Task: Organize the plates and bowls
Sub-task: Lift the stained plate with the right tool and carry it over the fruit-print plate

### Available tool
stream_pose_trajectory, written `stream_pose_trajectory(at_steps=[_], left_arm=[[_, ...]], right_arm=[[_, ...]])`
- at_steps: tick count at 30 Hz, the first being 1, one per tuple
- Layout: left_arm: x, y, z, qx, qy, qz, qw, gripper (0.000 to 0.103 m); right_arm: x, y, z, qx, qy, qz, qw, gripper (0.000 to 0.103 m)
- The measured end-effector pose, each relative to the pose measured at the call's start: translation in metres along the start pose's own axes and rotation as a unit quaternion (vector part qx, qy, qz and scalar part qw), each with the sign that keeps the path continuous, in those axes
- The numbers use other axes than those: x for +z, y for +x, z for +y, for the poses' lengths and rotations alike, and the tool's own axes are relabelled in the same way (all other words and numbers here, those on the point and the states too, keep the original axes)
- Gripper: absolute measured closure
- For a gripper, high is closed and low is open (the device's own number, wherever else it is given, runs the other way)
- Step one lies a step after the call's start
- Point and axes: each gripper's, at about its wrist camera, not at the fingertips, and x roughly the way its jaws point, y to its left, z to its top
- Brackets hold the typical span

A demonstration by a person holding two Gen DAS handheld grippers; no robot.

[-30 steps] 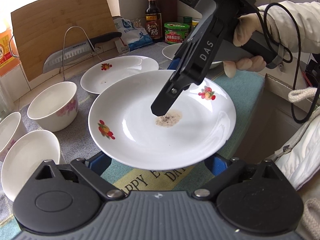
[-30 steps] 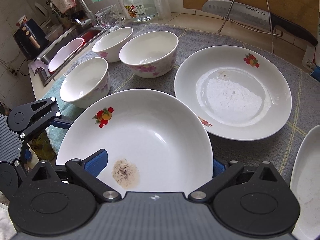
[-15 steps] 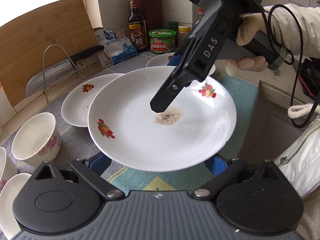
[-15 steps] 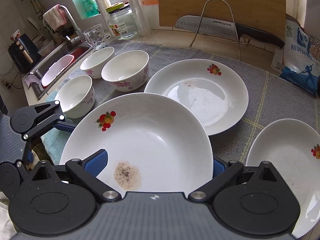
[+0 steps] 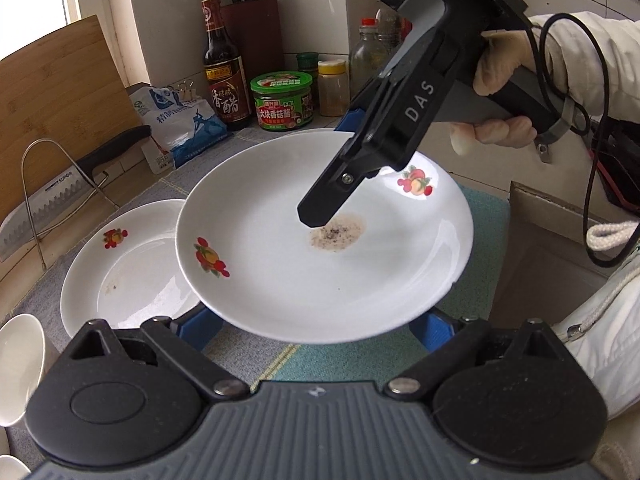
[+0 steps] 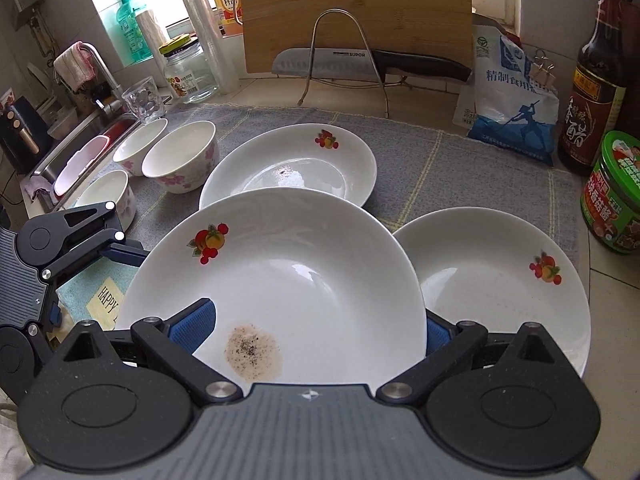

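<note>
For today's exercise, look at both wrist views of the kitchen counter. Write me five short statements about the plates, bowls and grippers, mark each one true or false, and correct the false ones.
1. The lifted plate carries a speckled brown stain. True.
2. Only the right gripper is at that plate. False: the left gripper flanks its opposite edge too.
3. Two more plates, the far plate and the right-hand plate, rest on the grey mat. True.
4. The bowls are stacked inside one another. False: three stand side by side near the sink.
5. The knife lies on a plate. False: it rests on a wire rack before the cutting board.
</note>
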Motion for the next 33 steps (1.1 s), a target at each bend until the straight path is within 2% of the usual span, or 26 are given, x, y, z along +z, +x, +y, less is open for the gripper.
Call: stream_pose_trajectory(at_steps=[15, 33], left_arm=[[0.038, 0.05, -0.006, -0.011, 0.007, 0.013, 0.9998, 0.005], [0.054, 0.076, 0.009, -0.02, 0.003, 0.033, 0.9993, 0.005]], right_arm=[[-0.007, -0.005, -0.062, -0.012, 0.022, -0.006, 1.0, 0.0], [-0.002, 0.015, -0.095, -0.005, 0.039, 0.0, 0.999, 0.0]])
